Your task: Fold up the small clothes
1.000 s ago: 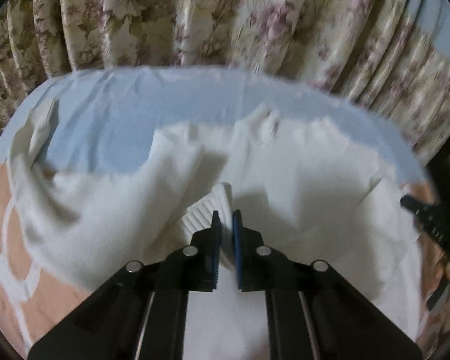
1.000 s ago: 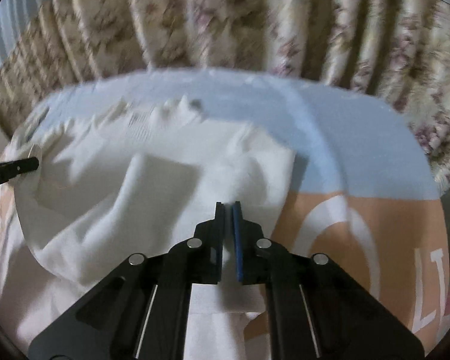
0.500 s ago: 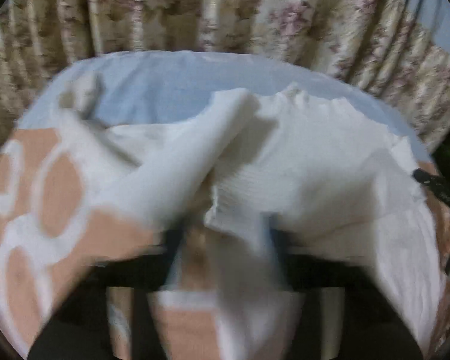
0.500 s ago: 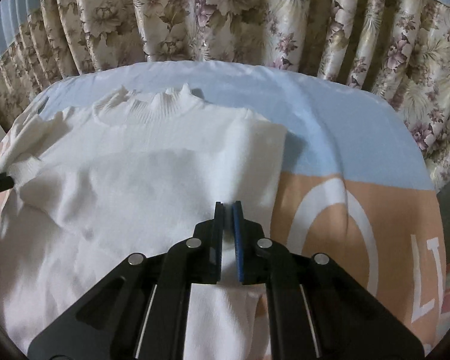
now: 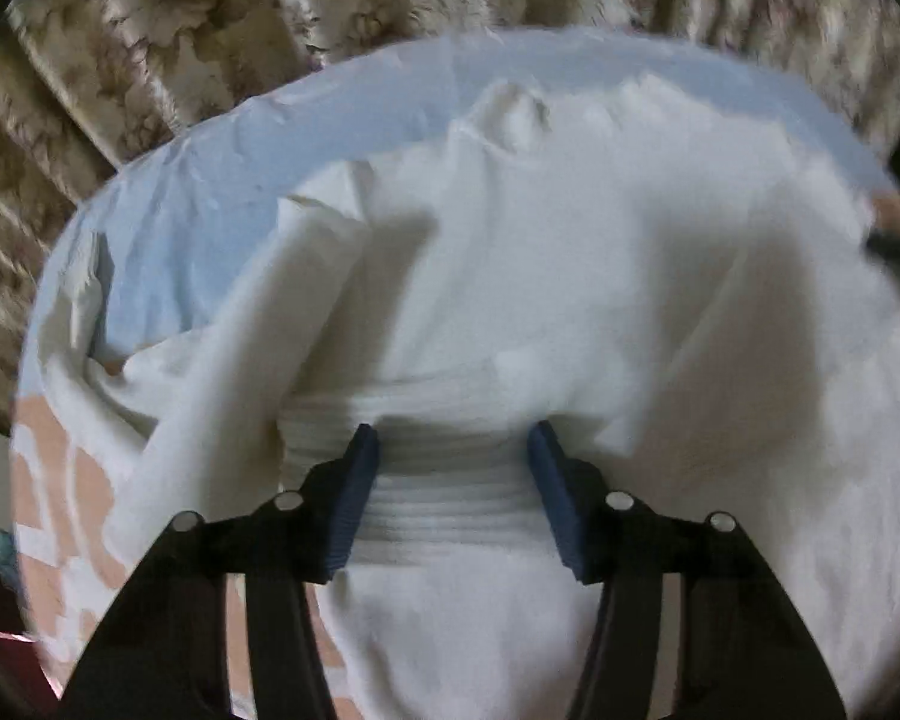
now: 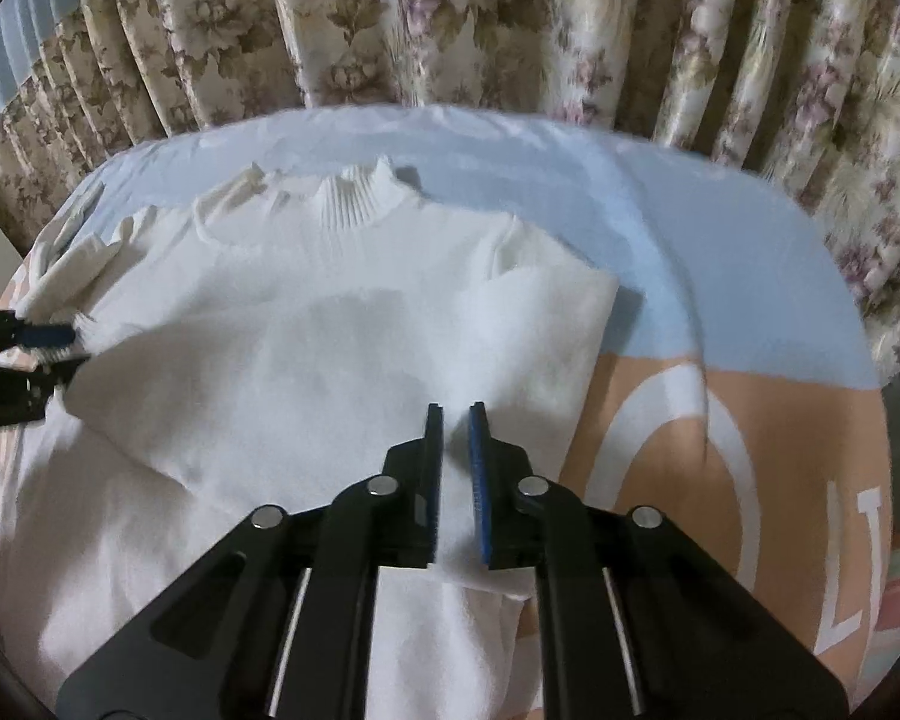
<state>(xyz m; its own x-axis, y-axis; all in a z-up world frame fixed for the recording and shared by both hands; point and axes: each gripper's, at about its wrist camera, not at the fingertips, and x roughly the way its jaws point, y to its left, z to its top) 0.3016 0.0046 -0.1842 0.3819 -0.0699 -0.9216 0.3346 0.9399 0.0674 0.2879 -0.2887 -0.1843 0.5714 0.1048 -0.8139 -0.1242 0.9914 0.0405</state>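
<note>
A white knit sweater with a ribbed turtleneck collar lies on the bed, its right sleeve folded across the body. In the left wrist view my left gripper is open, with the ribbed sleeve cuff lying loose between its blue pads. It also shows at the left edge of the right wrist view. My right gripper hovers over the folded sleeve with its jaws a narrow gap apart, holding nothing.
The bed cover is light blue and peach with white letters. Floral curtains hang close behind the bed. The bed's edge drops off at the right.
My left gripper carried the sleeve cuff across the sweater and opened, letting it go. My right gripper opened slightly and released the folded sleeve.
</note>
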